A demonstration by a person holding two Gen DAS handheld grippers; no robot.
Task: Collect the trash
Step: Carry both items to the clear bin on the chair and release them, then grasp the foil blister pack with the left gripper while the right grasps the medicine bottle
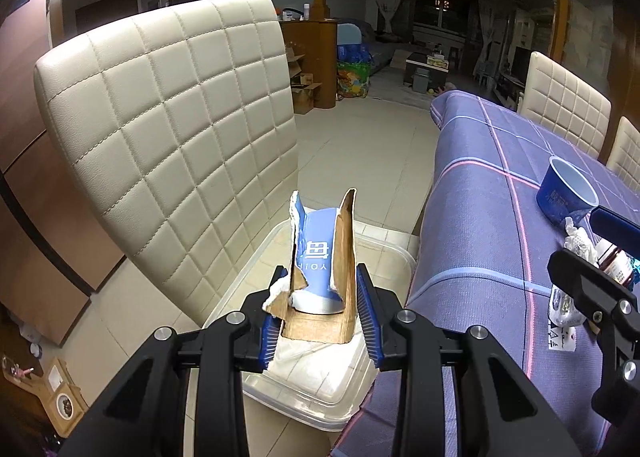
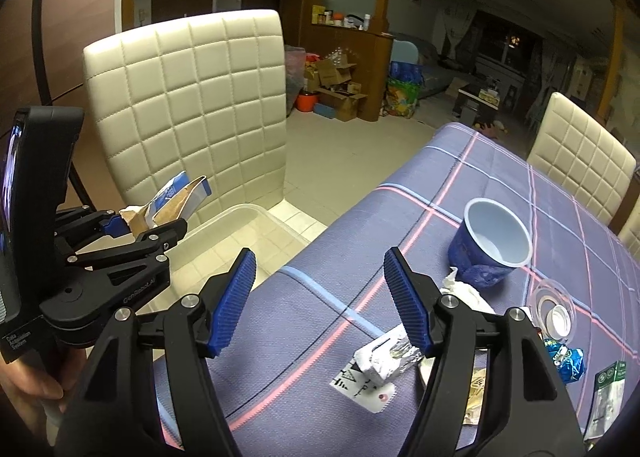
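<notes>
Trash is in 2 places now: 1 piece in my left gripper (image 1: 322,309), the others lying on the table (image 2: 460,161) under my right gripper (image 2: 320,299). My left gripper is closed on a torn blue carton (image 1: 320,257), the pads pressing its 2 cardboard sides, and its long axis stands nearly upright, pointing away from me. Directly below the carton is the clear plastic bin (image 1: 384,253), which rests on the seat of the white chair (image 1: 172,129) just beside the table edge. This is the relation that matters: the carton hangs over the open bin, inside its rim as far as I can judge, so I think releasing it needs only an opening of the jaws and no more travel. My right gripper has its jaws well apart and holds nothing; between the pads I see only the tablecloth. The foil wrapper (image 2: 386,357) lies just under my right pad, a little to the right and toward me, with its long axis running across, roughly from left to right. The crumpled tissue (image 2: 464,291) and the blue cup (image 2: 490,243), lying on its side with its mouth toward me, are further right. So the right hand is clearly nearer to the table trash, and it must shift right and go down.
</notes>
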